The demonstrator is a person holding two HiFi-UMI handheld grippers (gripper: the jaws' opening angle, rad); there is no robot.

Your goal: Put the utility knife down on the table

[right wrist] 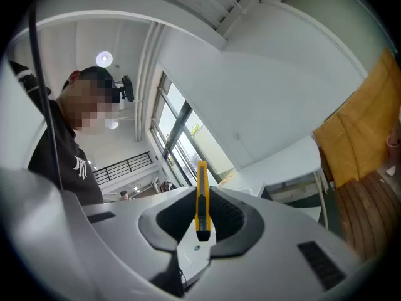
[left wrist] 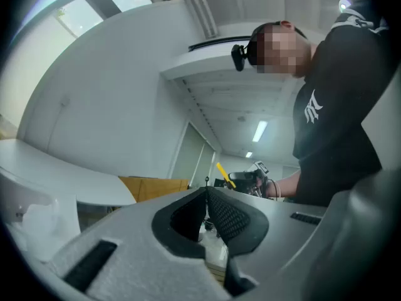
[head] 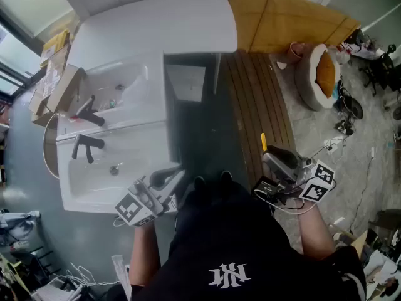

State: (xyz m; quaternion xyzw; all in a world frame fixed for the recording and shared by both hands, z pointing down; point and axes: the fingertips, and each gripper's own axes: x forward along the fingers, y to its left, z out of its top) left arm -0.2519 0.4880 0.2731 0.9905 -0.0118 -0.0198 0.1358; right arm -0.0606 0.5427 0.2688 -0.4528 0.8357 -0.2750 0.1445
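Right gripper view: right gripper [right wrist: 203, 190] clamps slim yellow utility knife [right wrist: 201, 200]; left gripper [left wrist: 206, 190] closed.

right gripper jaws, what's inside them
A yellow utility knife stands clamped between the jaws of the right gripper, one end poking out past them. The pads cover its gripped sides.

Site type: indoor workshop or lab hall, mixed use.

- Left of the head view: white counter [head: 156, 24] beside a moulded sink unit [head: 135, 158] with 2 dark taps [head: 88, 144].
- Upper left: stacked cardboard boxes [head: 59, 74].
- Centre: wooden slat decking [head: 257, 111].
- Right: bare concrete floor [head: 369, 130] with loose cables [head: 358, 193], and wheeled chairs [head: 382, 61] at the upper right.
- Right gripper view, centre: tall windows [right wrist: 178, 137] and a mezzanine railing [right wrist: 125, 167].
- Left gripper view, centre: ceiling strip lights [left wrist: 259, 130].
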